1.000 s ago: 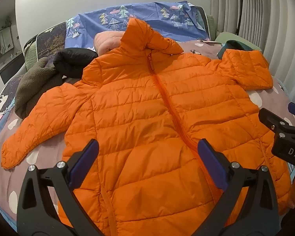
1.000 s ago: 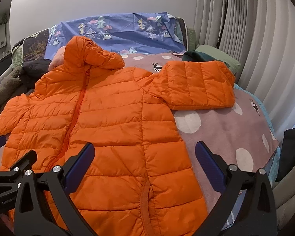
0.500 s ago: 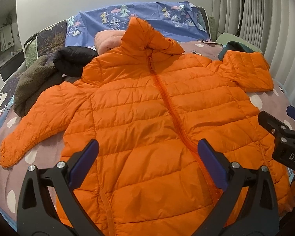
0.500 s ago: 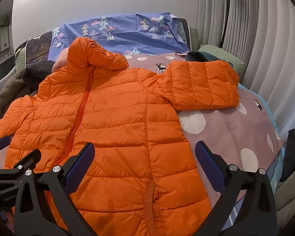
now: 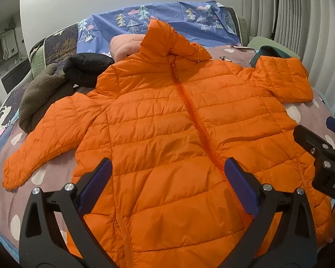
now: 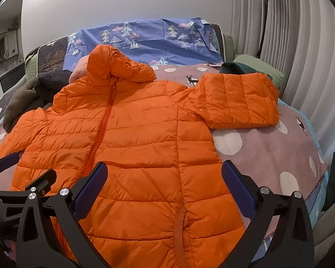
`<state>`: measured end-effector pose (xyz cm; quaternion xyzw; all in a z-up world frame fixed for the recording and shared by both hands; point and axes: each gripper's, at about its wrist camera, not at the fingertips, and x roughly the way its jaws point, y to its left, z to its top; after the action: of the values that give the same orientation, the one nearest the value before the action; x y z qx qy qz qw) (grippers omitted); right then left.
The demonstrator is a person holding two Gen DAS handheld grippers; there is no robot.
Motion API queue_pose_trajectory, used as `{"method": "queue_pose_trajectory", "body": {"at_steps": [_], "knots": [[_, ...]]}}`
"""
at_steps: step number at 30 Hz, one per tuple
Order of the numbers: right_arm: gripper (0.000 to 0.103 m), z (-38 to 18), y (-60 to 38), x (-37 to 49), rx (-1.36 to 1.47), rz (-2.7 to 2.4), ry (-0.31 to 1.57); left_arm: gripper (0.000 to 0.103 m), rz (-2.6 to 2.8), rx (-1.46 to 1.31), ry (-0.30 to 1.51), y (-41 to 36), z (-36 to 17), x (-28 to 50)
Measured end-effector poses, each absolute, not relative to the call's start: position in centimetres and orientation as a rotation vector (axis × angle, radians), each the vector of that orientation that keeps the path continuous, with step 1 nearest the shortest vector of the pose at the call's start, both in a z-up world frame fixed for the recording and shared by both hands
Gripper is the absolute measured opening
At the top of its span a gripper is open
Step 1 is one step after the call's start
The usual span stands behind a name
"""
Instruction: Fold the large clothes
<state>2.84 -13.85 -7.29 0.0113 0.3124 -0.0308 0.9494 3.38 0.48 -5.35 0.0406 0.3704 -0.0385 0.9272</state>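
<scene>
The orange puffer jacket (image 5: 167, 134) is laid front-up, zipped, on the spotted bedspread (image 6: 268, 147); no fold is judged begun. The left sleeve (image 5: 49, 138) is spread outward and calls for folding inward first. The left gripper (image 5: 167, 183) and right gripper (image 6: 163, 185) are held released above the hem, nothing grasped.

Both wrist views look close down the bed (image 5: 306, 114); sharing the jacket (image 6: 145, 129).

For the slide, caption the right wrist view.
Open right gripper poised over a zipped orange puffer jacket laid flat on the spotted bedspread, one sleeve folded short.
</scene>
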Motion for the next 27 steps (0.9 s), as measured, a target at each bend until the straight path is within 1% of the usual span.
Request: {"method": "queue_pose_trajectory", "body": {"at_steps": [27], "knots": [[0.102,-7.49,-13.35,3.05,0.032,-0.010,0.648,0.101,-0.077,0.063,0.800,0.81,-6.19,3.80]]}}
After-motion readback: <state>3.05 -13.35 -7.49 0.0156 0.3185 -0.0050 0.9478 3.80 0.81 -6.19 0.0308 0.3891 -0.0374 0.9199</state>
